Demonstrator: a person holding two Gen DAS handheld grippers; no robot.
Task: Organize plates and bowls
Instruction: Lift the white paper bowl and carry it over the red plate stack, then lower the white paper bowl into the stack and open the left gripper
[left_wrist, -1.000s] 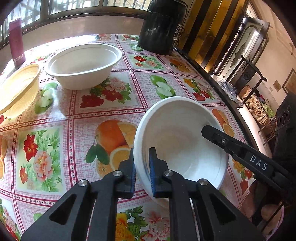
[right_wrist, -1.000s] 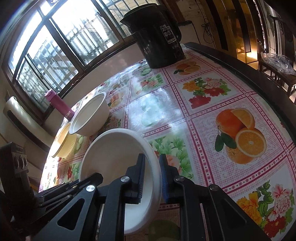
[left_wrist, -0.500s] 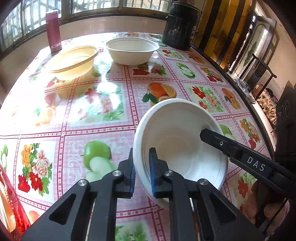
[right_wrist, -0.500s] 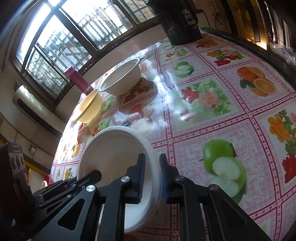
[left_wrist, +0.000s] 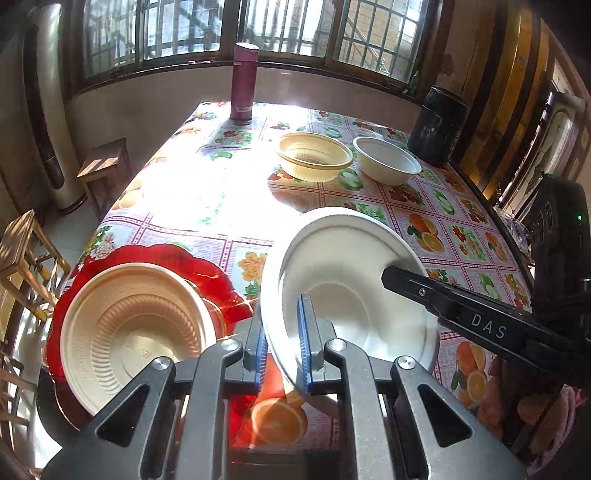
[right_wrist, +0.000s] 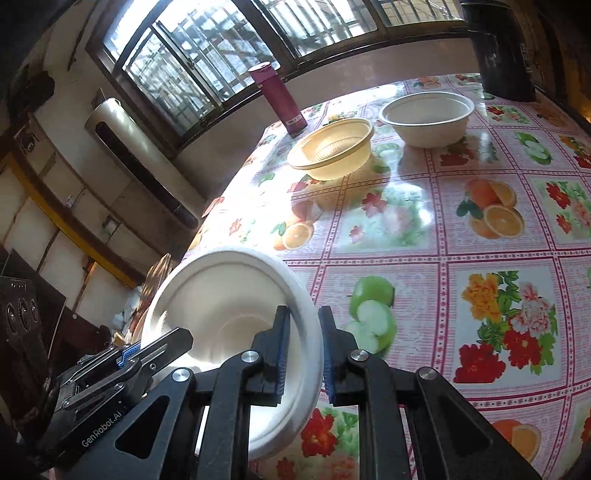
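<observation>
White bowl (left_wrist: 354, 288) — plain, wide-rimmed, tilted — rim clamped by left claw (left_wrist: 281, 341) and right claw (right_wrist: 301, 350).

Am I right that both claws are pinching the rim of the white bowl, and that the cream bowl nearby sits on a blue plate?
Nearly. Both the left claw and the right claw pinch the white bowl, but the cream bowl sits on a red plate, not a blue one. The left wrist view shows it.

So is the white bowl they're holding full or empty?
Empty. The white bowl, pinched by the left gripper and right gripper, shows a bare inside.
</observation>
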